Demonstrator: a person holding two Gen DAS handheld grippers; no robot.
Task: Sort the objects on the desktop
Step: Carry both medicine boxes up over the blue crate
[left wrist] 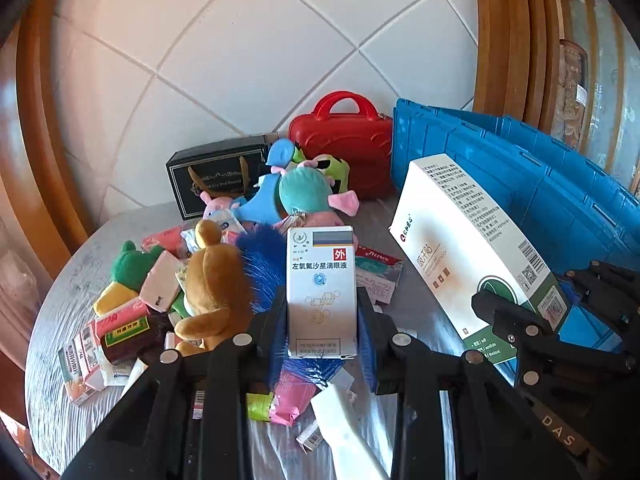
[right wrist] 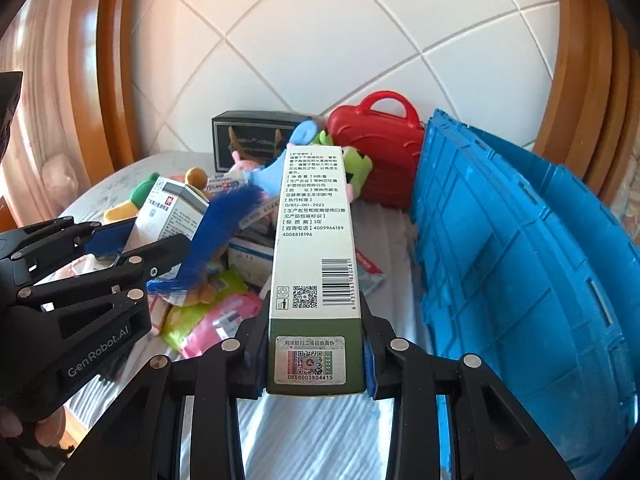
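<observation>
My left gripper (left wrist: pixel 322 320) is shut on a small white eye-drop box (left wrist: pixel 322 292), held upright above the cluttered table. A blue fuzzy piece (left wrist: pixel 260 264) lies against that box; I cannot tell whether it is caught in the grip. My right gripper (right wrist: pixel 316 320) is shut on a long white box with a green end (right wrist: pixel 316 240), lifted beside the blue crate (right wrist: pixel 520 260). Each gripper shows in the other's view: the right gripper (left wrist: pixel 540 300) with its long box (left wrist: pixel 472 248), and the left gripper (right wrist: pixel 128 240) with the small box (right wrist: pixel 172 212).
A pile of plush toys (left wrist: pixel 296 196) and small packets (left wrist: pixel 120 328) covers the round table (left wrist: pixel 60 308). A black gift box (left wrist: pixel 216 176) and a red case (left wrist: pixel 344 140) stand at the back by the tiled wall. The blue crate (left wrist: pixel 520 168) fills the right side.
</observation>
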